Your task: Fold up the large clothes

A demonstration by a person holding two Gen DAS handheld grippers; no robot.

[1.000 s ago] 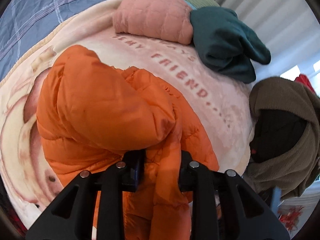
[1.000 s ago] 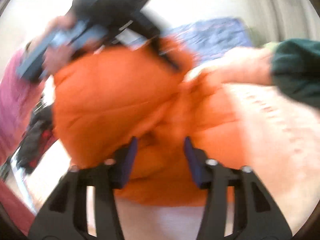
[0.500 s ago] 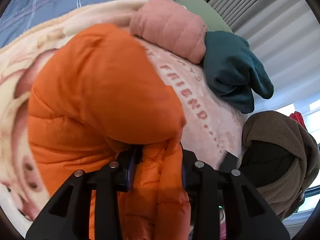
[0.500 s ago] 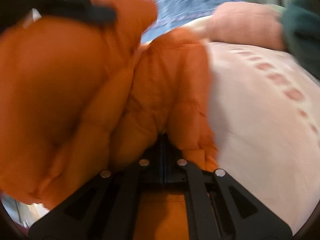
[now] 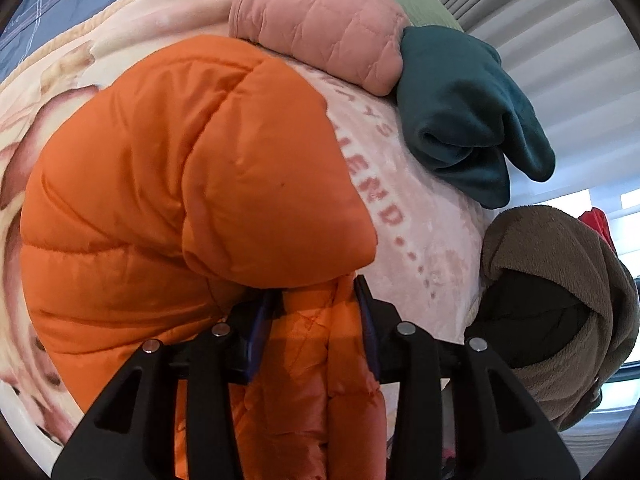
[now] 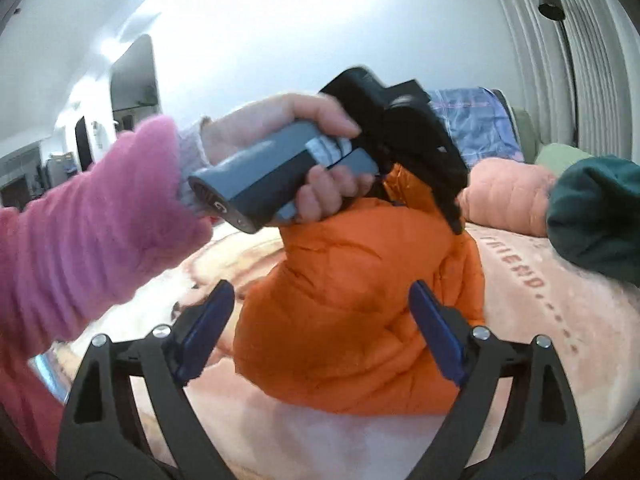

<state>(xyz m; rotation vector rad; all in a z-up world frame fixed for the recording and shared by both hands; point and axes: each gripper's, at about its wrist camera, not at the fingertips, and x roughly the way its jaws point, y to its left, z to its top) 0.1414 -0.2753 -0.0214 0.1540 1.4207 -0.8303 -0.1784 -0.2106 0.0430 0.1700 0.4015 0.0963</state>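
Orange puffer jacket lies bunched on the bed blanket: light, soft, slippery. Left gripper pinches a quilted fold, jaws just easing, grip possibly loose. Right gripper has just spread, empty; take a seam.

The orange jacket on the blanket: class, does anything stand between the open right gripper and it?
Nothing visible does. The right gripper, jaws just opened and empty, faces the orange jacket directly across bare blanket. The left gripper grips the jacket's top, above that path.
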